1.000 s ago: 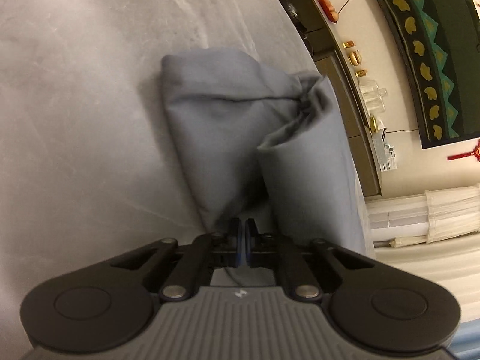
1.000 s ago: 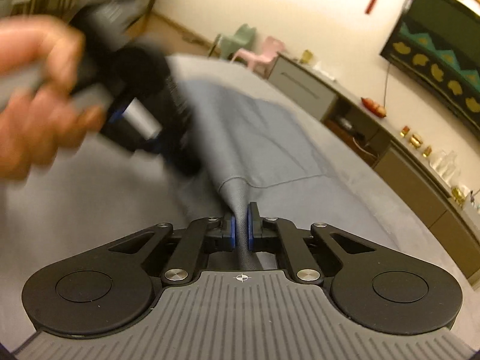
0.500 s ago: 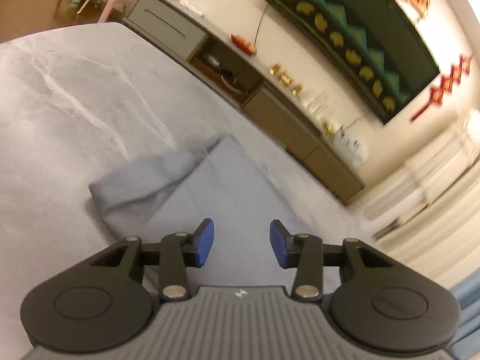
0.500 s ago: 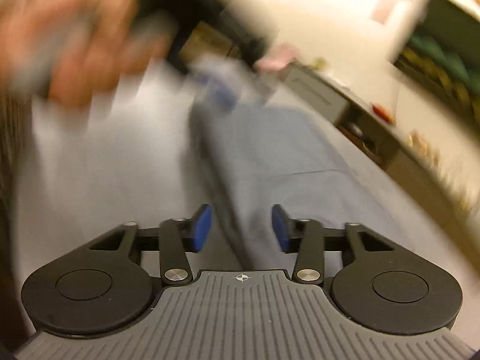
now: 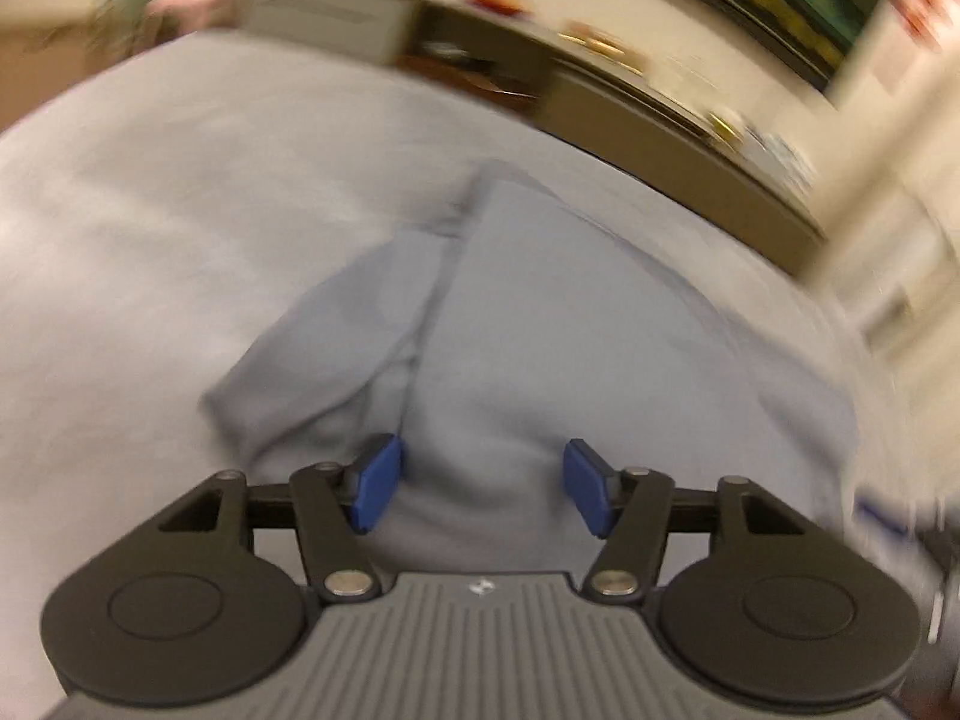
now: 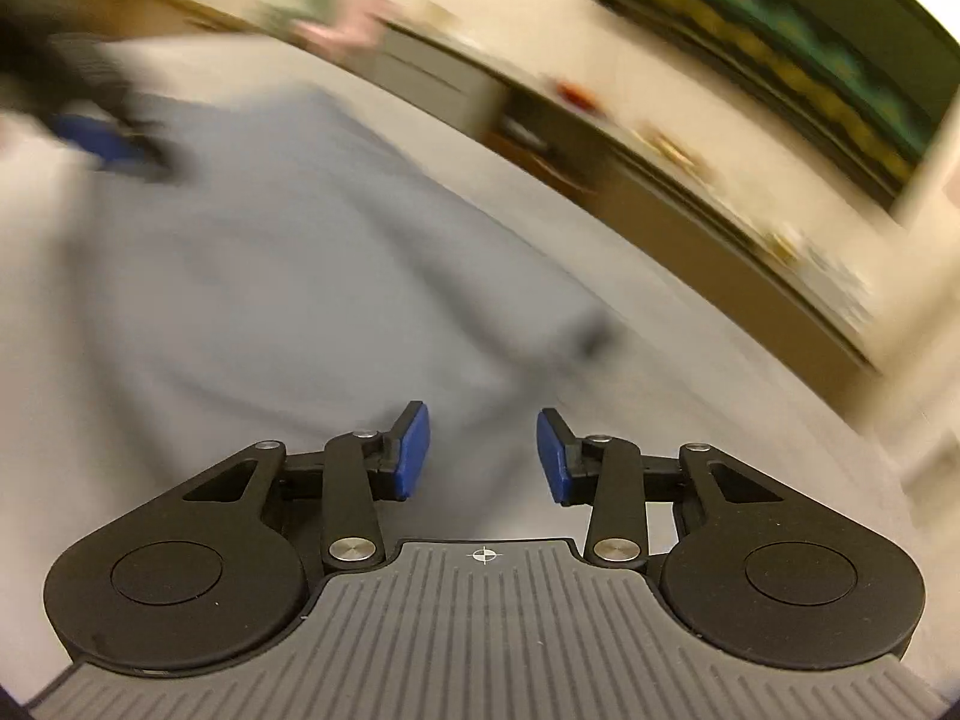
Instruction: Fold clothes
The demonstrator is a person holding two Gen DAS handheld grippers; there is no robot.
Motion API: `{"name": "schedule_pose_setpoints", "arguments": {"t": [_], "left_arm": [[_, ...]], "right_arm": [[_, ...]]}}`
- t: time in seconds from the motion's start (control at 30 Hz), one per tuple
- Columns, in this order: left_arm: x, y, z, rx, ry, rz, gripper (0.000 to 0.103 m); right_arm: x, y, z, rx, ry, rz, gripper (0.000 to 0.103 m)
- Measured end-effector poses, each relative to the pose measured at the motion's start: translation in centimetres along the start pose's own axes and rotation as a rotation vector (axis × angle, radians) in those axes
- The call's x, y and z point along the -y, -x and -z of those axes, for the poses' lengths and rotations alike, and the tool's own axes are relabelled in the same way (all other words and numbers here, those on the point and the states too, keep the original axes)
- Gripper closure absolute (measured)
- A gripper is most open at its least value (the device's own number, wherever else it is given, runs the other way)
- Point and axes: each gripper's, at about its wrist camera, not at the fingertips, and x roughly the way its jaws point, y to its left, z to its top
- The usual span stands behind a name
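**Both hand-held grippers spread above the folded grey garment**

I am holding my left hand-held gripper [image 5: 480, 489] with its blue pads [image 5: 375, 483] spread wide, nothing between them. It is hovering over the near end of the grey garment [image 5: 540, 330], which is lying folded on the pale grey marbled tabletop [image 5: 150, 210]. In the left wrist view the cloth is showing as two layers: a broad upper panel running away from me toward the far edge of the tabletop, and a narrower flap sticking out beside it on the left, with a fold line between them. Whether the pads are touching the fabric I cannot tell, since the view is blurred.

My right hand-held gripper [image 6: 483, 459] is likewise spread, its blue pads [image 6: 411, 459] apart and gripping nothing. It is pointing across the same garment [image 6: 270, 276], which is filling the left and middle of the right wrist view and ending in a bunched corner [image 6: 585, 330] toward the tabletop's [image 6: 690, 408] right side. My left hand-held gripper [image 6: 90, 132] is showing there as a dark smear with a blue pad, over the far left end of the cloth.

Beyond the far edge of the tabletop a long low cabinet [image 6: 660, 192] is standing against the wall, with a dark green-and-yellow patterned panel [image 6: 780, 60] above it; both are blurred.
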Motion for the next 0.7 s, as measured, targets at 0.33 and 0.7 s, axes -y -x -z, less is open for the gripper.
{"name": "schedule_pose_setpoints", "arguments": {"t": [0.33,0.7], "left_arm": [[1.1,5.5,-2.4,0.238,-0.004,0.009,0.060],[4.4,-5.5,-8.1,0.041,-0.264,0.065,0.053]], "right_arm": [[3.3,2.1,-1.7,0.071,-0.082,0.056,0.050],[3.7,-9.6,-4.5,-0.025,0.113,0.083,0.050]]}}
